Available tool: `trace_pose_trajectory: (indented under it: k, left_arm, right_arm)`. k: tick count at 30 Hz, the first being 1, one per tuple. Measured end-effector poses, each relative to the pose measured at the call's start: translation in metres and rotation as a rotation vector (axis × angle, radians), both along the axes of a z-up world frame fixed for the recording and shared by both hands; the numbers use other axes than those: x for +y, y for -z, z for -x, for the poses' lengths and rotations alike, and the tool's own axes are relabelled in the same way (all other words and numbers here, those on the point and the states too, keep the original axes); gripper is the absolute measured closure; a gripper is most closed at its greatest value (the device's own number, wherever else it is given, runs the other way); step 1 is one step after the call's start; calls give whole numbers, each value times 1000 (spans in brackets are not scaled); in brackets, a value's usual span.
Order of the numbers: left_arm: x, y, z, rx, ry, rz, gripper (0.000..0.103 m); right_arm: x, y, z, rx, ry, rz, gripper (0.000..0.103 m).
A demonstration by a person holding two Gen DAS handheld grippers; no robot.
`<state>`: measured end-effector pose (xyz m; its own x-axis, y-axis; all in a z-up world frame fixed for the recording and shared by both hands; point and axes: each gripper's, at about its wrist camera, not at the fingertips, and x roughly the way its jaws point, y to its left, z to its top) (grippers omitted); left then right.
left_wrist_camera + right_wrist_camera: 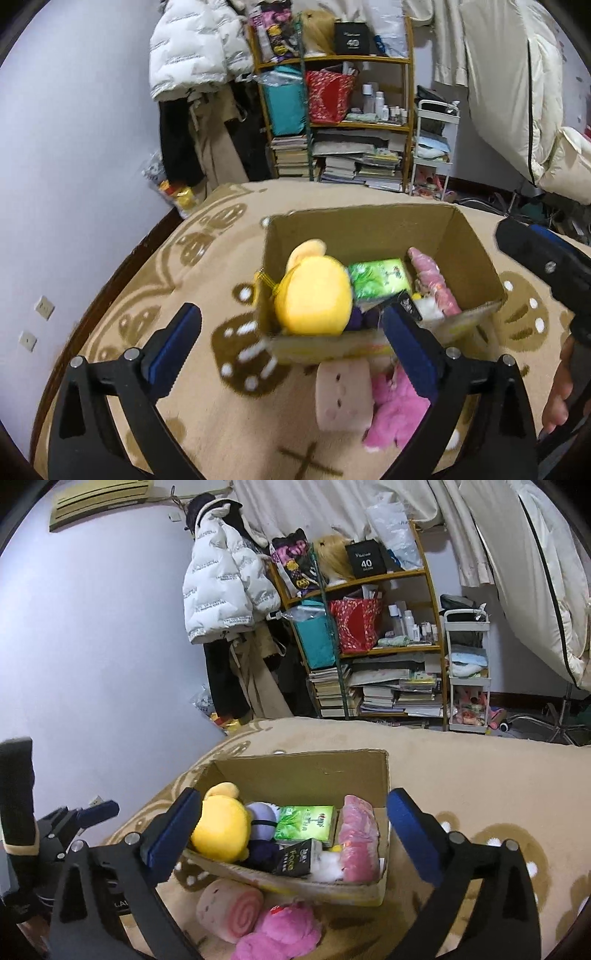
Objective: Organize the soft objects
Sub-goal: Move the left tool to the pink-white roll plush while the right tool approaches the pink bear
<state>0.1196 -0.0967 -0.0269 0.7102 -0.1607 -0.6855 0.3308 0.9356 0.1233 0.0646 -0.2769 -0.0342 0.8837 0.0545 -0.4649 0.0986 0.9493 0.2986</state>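
A cardboard box (369, 229) (303, 771) stands on a beige patterned blanket. Inside lie a yellow plush (314, 295) (221, 830), a green packet (378, 280) (306, 823), a pink soft toy (436, 284) (358, 845), a dark purple plush (260, 816) and a black packet (293, 856). In front of the box lie a pink swirl-roll plush (343, 398) (229, 908) and a bright pink fluffy plush (395, 410) (280, 930). My left gripper (291, 332) is open and empty above the box's near edge. My right gripper (291, 812) is open and empty over the box.
A wooden shelf (332, 59) (388, 576) with books, bags and bottles stands behind the bed. A white cart (467, 672) is beside it. Jackets (225, 587) hang at left. The right gripper's body (546, 266) shows at the left view's right edge.
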Motion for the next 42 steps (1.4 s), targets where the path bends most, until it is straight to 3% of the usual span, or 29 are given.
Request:
trace_pose_trajectory:
  k: [11,21,28,42]
  left_arm:
    - [26,-19,47,10,-20,-13,5]
    - [44,-13,65,48,-53,-19,5]
    - [43,7,60,88,-58,-44,5]
    - [30,48,35,173,-18,-100,5]
  right_arm:
    - [22,-11,39,26,15,26,0]
    - [45,9,58,104,-15,37,0]
    - [51,27,55,167,-19,60,0]
    - [25,69,29,288,29,-58,0]
